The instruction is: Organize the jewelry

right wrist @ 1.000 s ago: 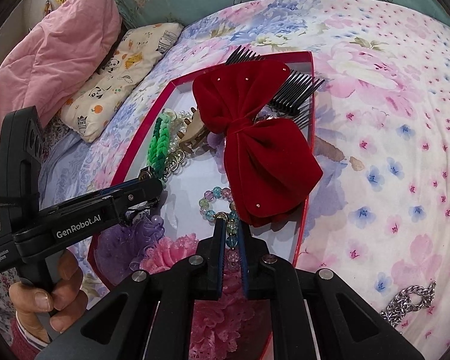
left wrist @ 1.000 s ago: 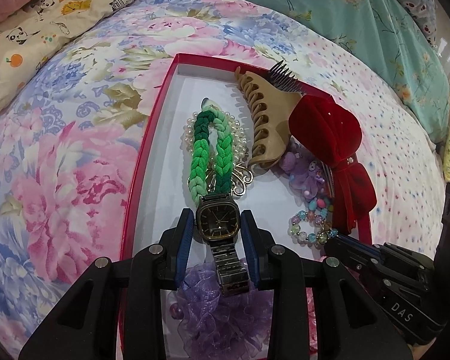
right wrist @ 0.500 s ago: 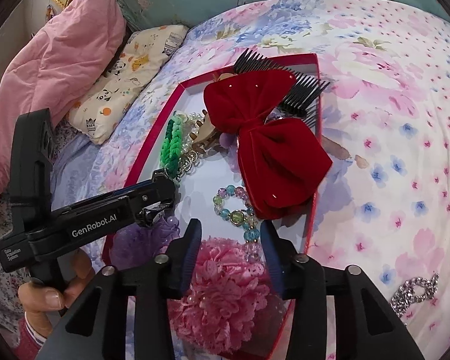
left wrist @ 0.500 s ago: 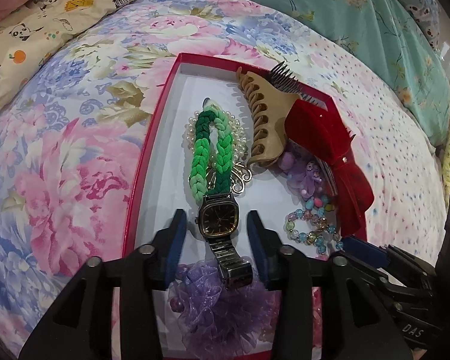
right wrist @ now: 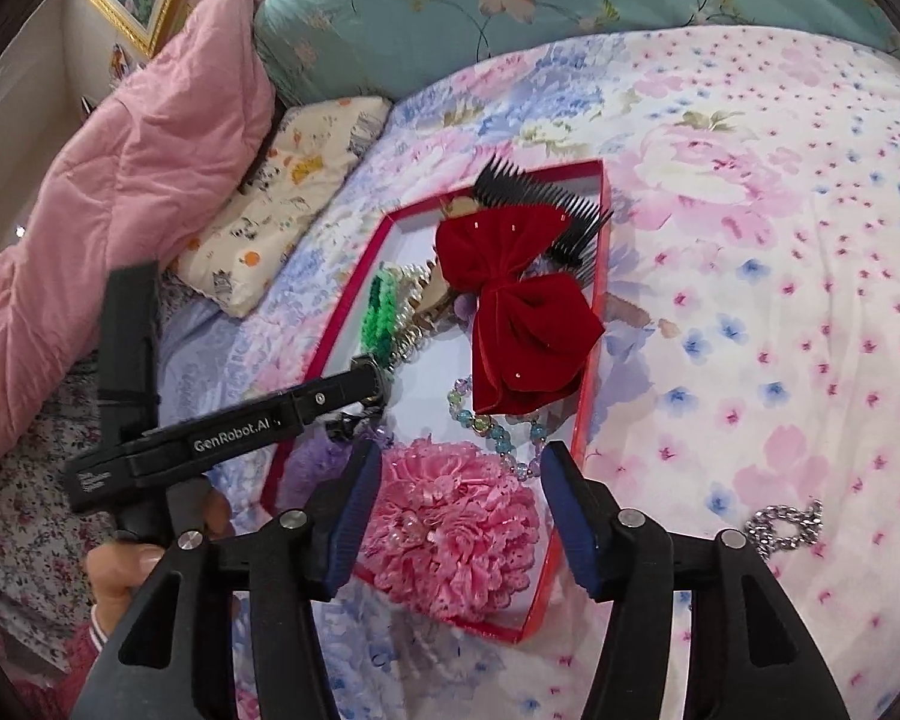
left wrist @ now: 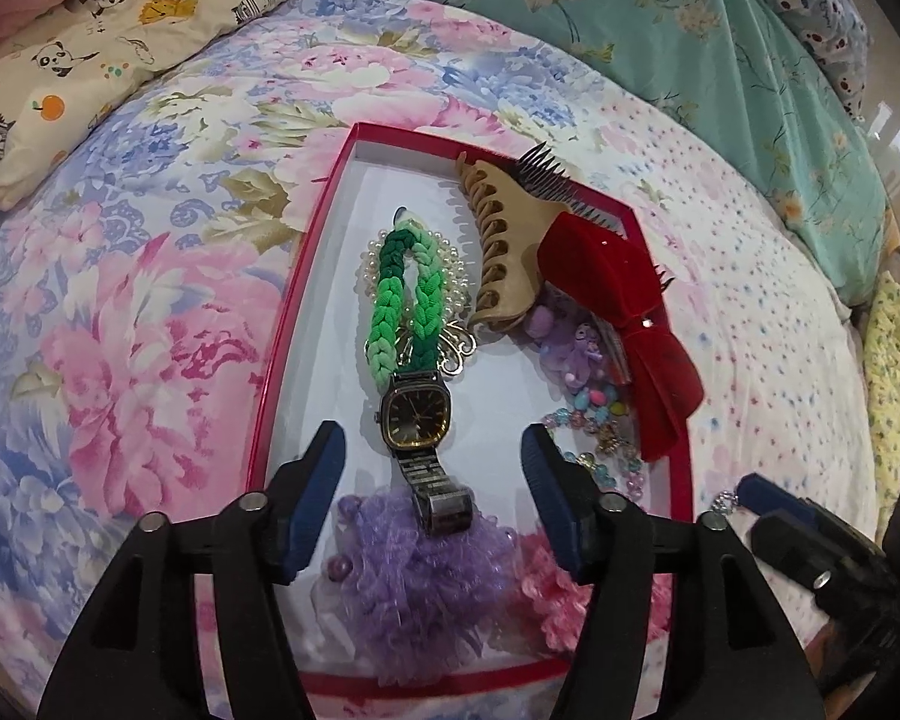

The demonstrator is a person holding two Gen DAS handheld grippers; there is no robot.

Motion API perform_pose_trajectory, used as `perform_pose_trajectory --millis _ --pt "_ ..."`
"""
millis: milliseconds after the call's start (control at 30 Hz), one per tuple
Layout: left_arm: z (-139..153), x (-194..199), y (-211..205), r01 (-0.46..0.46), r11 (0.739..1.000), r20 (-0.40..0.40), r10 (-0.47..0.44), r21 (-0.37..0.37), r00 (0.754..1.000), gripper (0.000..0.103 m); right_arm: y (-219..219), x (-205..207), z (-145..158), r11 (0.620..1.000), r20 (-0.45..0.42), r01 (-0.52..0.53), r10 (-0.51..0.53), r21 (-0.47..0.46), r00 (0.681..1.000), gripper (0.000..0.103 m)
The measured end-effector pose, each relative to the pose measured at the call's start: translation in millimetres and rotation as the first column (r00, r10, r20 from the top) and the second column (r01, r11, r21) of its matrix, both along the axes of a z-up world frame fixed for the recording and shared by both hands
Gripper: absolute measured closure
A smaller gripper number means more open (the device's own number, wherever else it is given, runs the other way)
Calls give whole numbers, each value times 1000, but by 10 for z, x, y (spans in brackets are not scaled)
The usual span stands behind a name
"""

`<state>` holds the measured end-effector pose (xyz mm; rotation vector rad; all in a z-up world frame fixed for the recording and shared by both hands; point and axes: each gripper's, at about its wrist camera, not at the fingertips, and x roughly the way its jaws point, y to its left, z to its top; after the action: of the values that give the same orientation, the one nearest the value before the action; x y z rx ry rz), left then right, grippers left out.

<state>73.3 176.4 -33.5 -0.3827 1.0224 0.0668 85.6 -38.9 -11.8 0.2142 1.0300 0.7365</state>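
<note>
Surface: a bed under a floral quilt point(left wrist: 150, 312), with a cartoon-print pillow point(left wrist: 90, 54) and a teal flowered pillow point(left wrist: 690, 30) at the far end; a pink quilted blanket point(right wrist: 120, 192) is piled to one side.
Tray: a shallow red-rimmed tray point(left wrist: 294, 312) with a white floor lies flat on the quilt.
Edges: the tray's rim is low; a black comb point(right wrist: 546, 204) pokes out over its far corner and a red velvet bow point(right wrist: 522, 312) overlaps the right-hand rim.
Open room: bare white floor runs along the tray's left side beside the green braided band point(left wrist: 408, 306); the quilt around the tray is free except for a silver chain point(right wrist: 786, 525) lying well apart from it.
Contents: a beige claw clip point(left wrist: 504, 246), a beaded bracelet point(right wrist: 498, 432), a purple frilly scrunchie point(left wrist: 426, 576) and a pink frilly scrunchie point(right wrist: 456, 534) crowd the near end.
Watch: a wristwatch point(left wrist: 417, 420) lies face up mid-tray, its band end resting on the purple scrunchie.
Left gripper point(left wrist: 432, 498): jaws spread and just been opening; the watch lies between them, untouched.
Right gripper point(right wrist: 459, 510): jaws spread, just been opening, above the pink scrunchie, gripping nothing.
</note>
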Motion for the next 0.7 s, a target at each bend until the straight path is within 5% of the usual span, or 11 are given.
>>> perform_pose_trajectory --millis 167,467,700 --pt "93 -169 19 -31 1000 4 31 4 1000 23 -248 26 118 996 8 63 -64 62 998 32" --pt "184 -614 39 -91 996 -15 91 -26 996 14 -751 94 86 959 -82 183 -169 216 982 20" --pt "325 -886 -6 -90 996 -23 91 26 996 9 -942 28 188 938 -119 224 -199 265 973 11"
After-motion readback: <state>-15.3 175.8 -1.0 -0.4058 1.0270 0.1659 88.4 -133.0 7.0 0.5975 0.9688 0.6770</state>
